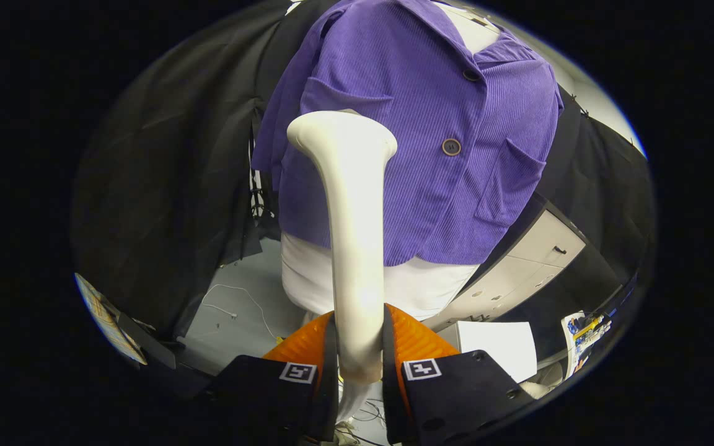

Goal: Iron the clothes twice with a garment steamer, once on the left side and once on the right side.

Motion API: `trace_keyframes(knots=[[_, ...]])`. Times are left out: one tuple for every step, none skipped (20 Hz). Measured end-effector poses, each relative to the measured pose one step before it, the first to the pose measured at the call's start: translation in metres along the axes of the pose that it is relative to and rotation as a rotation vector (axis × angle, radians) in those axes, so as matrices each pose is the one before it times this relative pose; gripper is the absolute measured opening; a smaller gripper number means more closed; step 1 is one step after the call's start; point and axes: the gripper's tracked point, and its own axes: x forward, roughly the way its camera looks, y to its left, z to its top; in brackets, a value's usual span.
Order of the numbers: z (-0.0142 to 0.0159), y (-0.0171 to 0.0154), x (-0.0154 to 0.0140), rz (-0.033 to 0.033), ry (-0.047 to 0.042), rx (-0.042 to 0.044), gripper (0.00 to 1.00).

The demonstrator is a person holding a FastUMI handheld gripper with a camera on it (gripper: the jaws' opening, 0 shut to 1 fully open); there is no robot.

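The gripper (359, 347) was clamped on the white garment steamer (351, 235), both fingers pressing its handle. The steamer rose ahead of the fingers, its flared head just in front of the purple corduroy jacket (431, 136), near the chest pocket left of the button row. The jacket hung on a white mannequin (307, 279) beyond the fingers.

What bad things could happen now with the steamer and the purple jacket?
1. The steamer is pinched low on its handle between the fingers, so its wide head could wobble or slip.
2. Its head sits near the purple jacket, close to a chest pocket; it might snag the pocket edge.
3. A white cord lies on the floor and might get tangled.
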Motion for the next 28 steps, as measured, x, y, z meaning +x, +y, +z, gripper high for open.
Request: trace_keyframes(knots=[[-0.00452,-0.00016,0.00198,-0.00148,0.00832,-0.00538,0.38],[-0.0051,0.00109,0.00256,0.00102,0.00708,-0.0018,0.38],[-0.00379,0.00117,0.00097,0.00178,0.00713,-0.00035,0.38],[-0.00419,0.00052,0.00162,0.00243,0.00688,-0.00105,0.38],[-0.00533,-0.00057,0.00174,0.00296,0.00641,-0.00041,0.38],[-0.00349,0.00063,0.00028,0.00394,0.00602,-0.00032,0.38],[-0.00352,-0.00048,0.00094,0.0036,0.00479,0.00126,0.38],[-0.00263,-0.00096,0.00094,0.0017,0.00309,-0.00034,0.38],[-0.00205,-0.00058,0.00024,0.00218,0.00268,-0.0018,0.38],[-0.00187,-0.00103,-0.00049,0.00374,0.00549,0.00265,0.38],[-0.00093,0.00025,-0.00244,0.00577,0.00072,0.00793,0.38],[-0.0004,-0.00056,-0.00229,0.00548,0.00069,0.00691,0.38],[0.00046,-0.00238,-0.00425,0.00569,-0.00331,0.00778,0.38],[0.00173,-0.00183,-0.00545,0.00615,-0.00621,0.00786,0.38],[0.00375,-0.00335,-0.007,0.00503,-0.00847,0.00891,0.38],[0.00379,-0.00457,-0.00563,0.00291,-0.01105,0.01022,0.38],[0.00596,-0.0044,-0.0066,-0.00036,-0.01687,0.01179,0.38],[0.00528,-0.00661,-0.00543,0.00033,-0.01097,0.00997,0.38],[0.00434,-0.00798,-0.00796,0.00055,-0.01667,0.01351,0.38],[0.00542,-0.00814,-0.00635,-0.00177,-0.01522,0.01088,0.38],[0.00598,-0.00888,-0.00712,-0.00669,-0.01483,0.00785,0.38],[0.00656,-0.01093,-0.00793,-0.01046,-0.01553,0.0006,0.38],[0.00643,-0.0122,-0.00709,-0.01221,-0.01881,0.00436,0.38],[0.00858,-0.01104,-0.00521,-0.01268,-0.01776,0.00883,0.37],[0.0086,-0.01141,-0.00724,-0.01237,-0.01667,0.01378,0.37],[0.00971,-0.01224,-0.00478,-0.01273,-0.0168,0.01671,0.38],[0.0105,-0.01295,-0.00419,-0.01449,-0.02123,0.01306,0.37],[0.01171,-0.01516,-0.00474,-0.01671,-0.02061,0.01361,0.38]])
